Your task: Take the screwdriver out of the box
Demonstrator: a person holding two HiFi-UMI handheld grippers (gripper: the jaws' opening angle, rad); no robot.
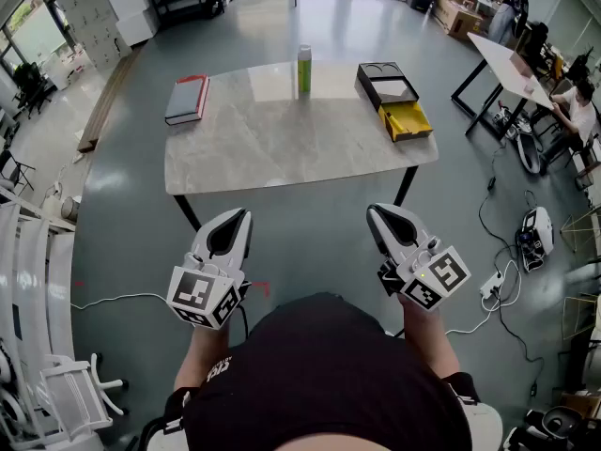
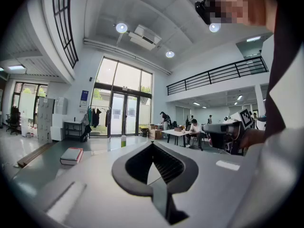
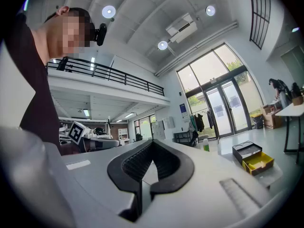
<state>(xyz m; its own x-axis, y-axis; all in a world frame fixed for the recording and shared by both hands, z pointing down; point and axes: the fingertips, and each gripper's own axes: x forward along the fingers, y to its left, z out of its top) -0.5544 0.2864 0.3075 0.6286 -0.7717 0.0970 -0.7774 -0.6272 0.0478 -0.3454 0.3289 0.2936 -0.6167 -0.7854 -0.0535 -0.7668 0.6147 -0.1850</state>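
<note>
Cannot make out screwdriver; judged inside box (image 1: 394, 100), far right on table (image 1: 272, 148), yellow tray (image 1: 406, 120) sticking out. Not yet removed. Left gripper (image 1: 237, 216) & right gripper (image 1: 377, 212) both clenched, empty, near body, well short of table. Approach, grasp, lift-out all outstanding.

One table (image 1: 282, 148), one book (image 1: 187, 100), one bottle (image 1: 304, 69), one box (image 1: 369, 92), two grippers (image 1: 237, 216) (image 1: 377, 212)
</note>
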